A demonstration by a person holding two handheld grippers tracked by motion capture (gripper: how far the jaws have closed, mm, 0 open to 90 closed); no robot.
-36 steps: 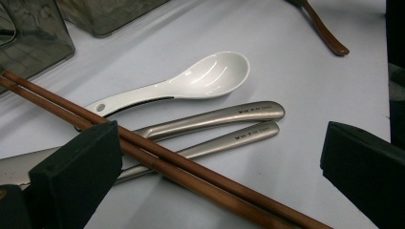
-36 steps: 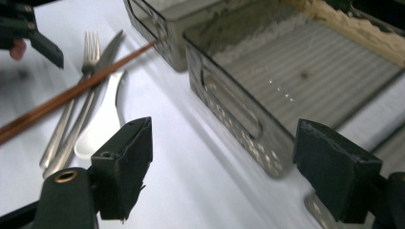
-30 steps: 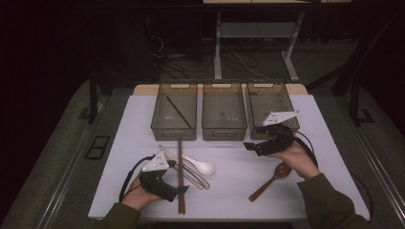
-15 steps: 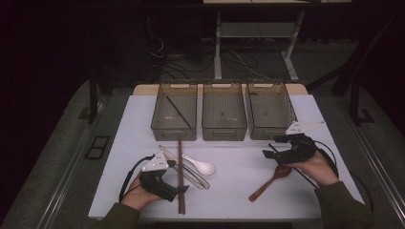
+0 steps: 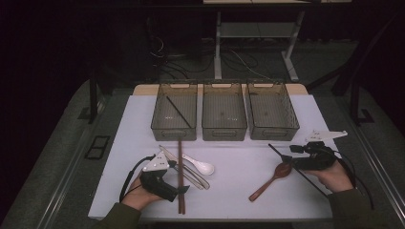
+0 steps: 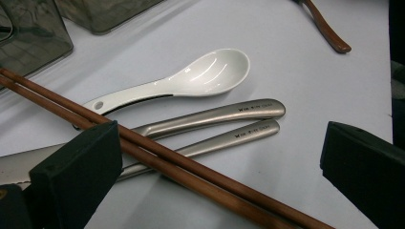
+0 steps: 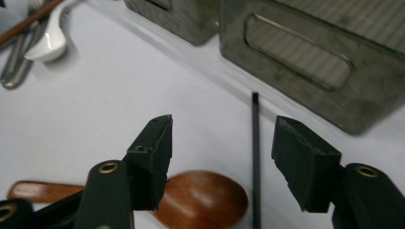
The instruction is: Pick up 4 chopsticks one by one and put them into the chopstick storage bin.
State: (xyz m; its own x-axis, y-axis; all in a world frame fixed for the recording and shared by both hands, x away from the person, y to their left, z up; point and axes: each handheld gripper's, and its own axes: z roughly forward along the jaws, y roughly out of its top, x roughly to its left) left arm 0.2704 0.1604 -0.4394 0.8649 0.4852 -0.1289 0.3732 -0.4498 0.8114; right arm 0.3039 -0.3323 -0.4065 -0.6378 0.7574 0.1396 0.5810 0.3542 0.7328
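The right gripper [image 7: 222, 164] at lower right has just been closing, jaws half open — holding nothing — over the black chopstick [image 7: 255, 157] beside the wooden spoon [image 7: 203, 200]. Next, I judge: lower and pinch. The left gripper [image 6: 219, 176] waits wide open.

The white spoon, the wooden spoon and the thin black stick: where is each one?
white spoon [image 6: 215, 71]: left gripper view, on its bowl.
wooden spoon [image 7: 200, 200]: right gripper view, on its bowl.
thin black stick [image 7: 256, 143]: right gripper view, midway along its shaft.
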